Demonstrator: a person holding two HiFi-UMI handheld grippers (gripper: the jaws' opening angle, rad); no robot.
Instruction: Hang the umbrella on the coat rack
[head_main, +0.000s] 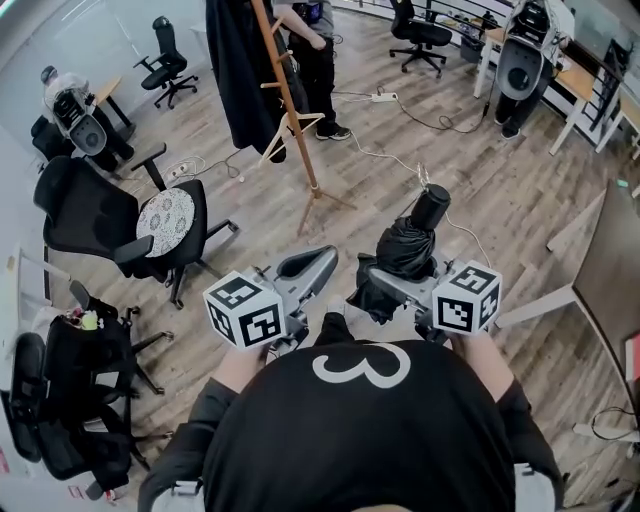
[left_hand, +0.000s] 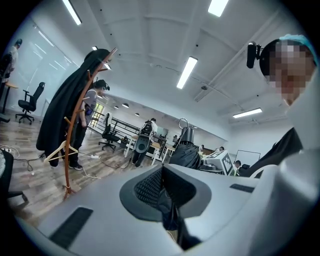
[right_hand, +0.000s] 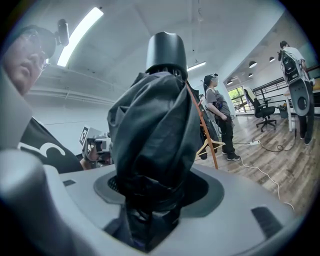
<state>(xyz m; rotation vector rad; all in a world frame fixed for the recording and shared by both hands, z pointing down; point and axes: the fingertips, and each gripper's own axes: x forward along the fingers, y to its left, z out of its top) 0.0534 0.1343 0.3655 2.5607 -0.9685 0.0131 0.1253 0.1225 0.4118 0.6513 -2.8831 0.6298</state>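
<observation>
Wood-plank office floor (head_main: 480, 170), coat rack (head_main: 291, 112) draped with a dark coat (head_main: 235, 70) at 11 o'clock, right gripper (head_main: 392, 278) clamped around folded black umbrella (head_main: 412, 240) at 1 o'clock, left gripper (head_main: 312, 266) jaws together, empty

Counts: 1 folded black fabric umbrella (head_main: 405, 250), 1 tall wooden coat rack (head_main: 290, 105), 1 black coat (head_main: 238, 70), 1 white power strip (head_main: 383, 97), 2 grey two-jaw grippers: left gripper (head_main: 320, 256), right gripper (head_main: 385, 277).

umbrella (right_hand: 155, 130): black cloth, crumpled, faint sheen; its end cap (right_hand: 166, 52) is smooth matt black plastic. left tongs (left_hand: 165, 192), right tongs (right_hand: 150, 200): matt grey plastic shells, ribbed dark pads (left_hand: 150, 187). coat rack (head_main: 285, 95): smooth reddish wood. floor (head_main: 480, 200) under coat rack: matt wood-look planks.
</observation>
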